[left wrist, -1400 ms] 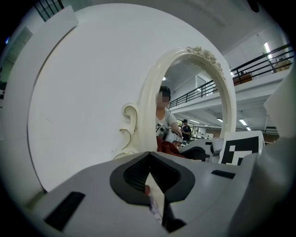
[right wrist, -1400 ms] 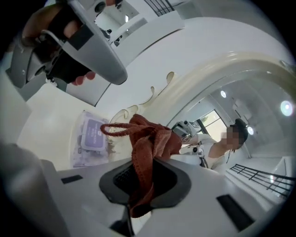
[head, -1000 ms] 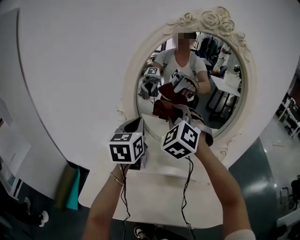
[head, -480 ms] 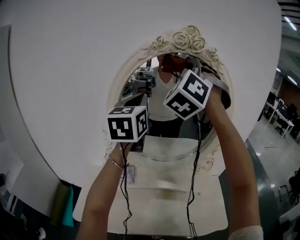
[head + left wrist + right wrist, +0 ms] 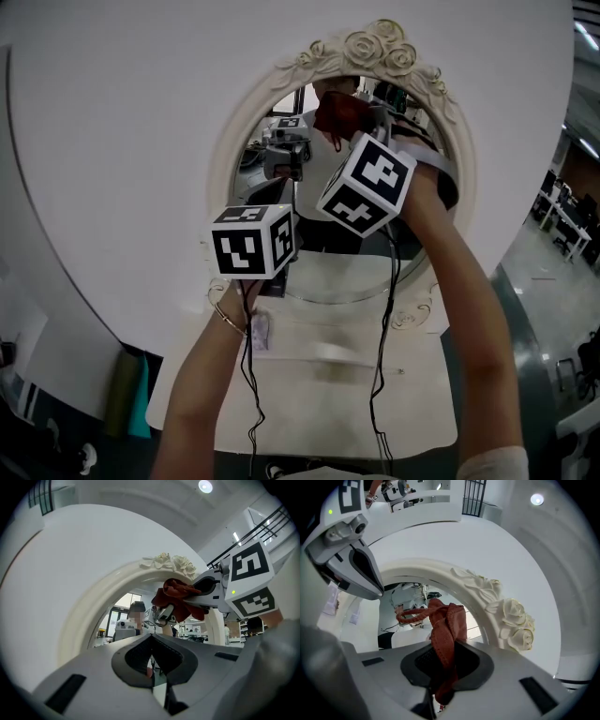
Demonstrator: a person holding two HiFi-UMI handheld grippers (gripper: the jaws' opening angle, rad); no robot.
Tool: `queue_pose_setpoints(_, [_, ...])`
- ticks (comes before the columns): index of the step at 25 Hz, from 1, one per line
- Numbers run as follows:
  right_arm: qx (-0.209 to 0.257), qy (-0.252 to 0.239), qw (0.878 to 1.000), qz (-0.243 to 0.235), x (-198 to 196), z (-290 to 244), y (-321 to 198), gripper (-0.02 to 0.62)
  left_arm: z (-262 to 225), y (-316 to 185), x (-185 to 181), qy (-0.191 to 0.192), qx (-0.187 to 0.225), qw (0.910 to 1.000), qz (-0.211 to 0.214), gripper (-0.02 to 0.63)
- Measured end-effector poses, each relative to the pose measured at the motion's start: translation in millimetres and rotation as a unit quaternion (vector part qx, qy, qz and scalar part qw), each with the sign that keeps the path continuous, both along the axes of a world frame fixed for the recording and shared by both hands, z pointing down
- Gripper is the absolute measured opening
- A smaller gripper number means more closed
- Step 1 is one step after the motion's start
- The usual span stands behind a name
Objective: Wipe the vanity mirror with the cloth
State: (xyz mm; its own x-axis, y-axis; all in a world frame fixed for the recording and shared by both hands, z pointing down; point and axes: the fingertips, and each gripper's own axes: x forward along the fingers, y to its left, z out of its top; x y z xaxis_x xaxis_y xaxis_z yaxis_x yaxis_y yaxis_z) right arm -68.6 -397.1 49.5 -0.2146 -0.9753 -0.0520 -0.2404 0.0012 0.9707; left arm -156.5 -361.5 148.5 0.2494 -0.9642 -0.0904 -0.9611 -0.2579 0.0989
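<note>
The vanity mirror has a cream oval frame [image 5: 232,141] with carved roses [image 5: 373,45] on top. My right gripper [image 5: 352,120] is raised to the upper part of the glass, shut on a dark red cloth [image 5: 337,112] that lies against the mirror just under the roses. In the right gripper view the cloth [image 5: 447,625] bunches out of the right gripper [image 5: 440,674] beside the roses [image 5: 513,618]. My left gripper [image 5: 281,195] is lower and to the left, in front of the glass, shut with nothing in it. The left gripper view shows the cloth [image 5: 176,592] above the left gripper [image 5: 152,663].
A white vanity table top [image 5: 319,384] lies below the mirror, with black cables hanging over it from both grippers. A small tag [image 5: 260,330] dangles by my left wrist. Teal and olive things [image 5: 133,394] stand at the lower left. A round white panel [image 5: 122,141] backs the mirror.
The right gripper has carried the cloth from the middle of the glass up to the top, under the roses. The left gripper has stayed at about the same height.
</note>
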Motion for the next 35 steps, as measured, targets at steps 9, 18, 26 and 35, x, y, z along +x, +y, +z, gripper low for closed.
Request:
queue_pose_setpoints(9, [-0.076,0.011,0.997,-0.013,-12.3,96.1,8.7,0.06,88.7,12.1,-1.5,0.0,-0.062,0.9981,0.004,0.006])
queue_pose_setpoints(18, [-0.169,0.021,0.985,-0.026,-19.7,237.6,13.4,0.06,205.8,23.6,2.4,0.013,-0.149,0.9888,0.009,0.006])
queue_pose_setpoints(26, [-0.245,0.021,0.969,-0.033,-23.9,353.4,8.9,0.06,301.9,25.9,1.1,0.022,-0.208,0.9775,0.022,0.006])
queue_pose_setpoints(35, [-0.313,0.027,0.949,-0.032,-24.7,457.5,14.4,0.06,375.3,36.9,1.1,0.016,-0.251,0.9674,0.029,0.006])
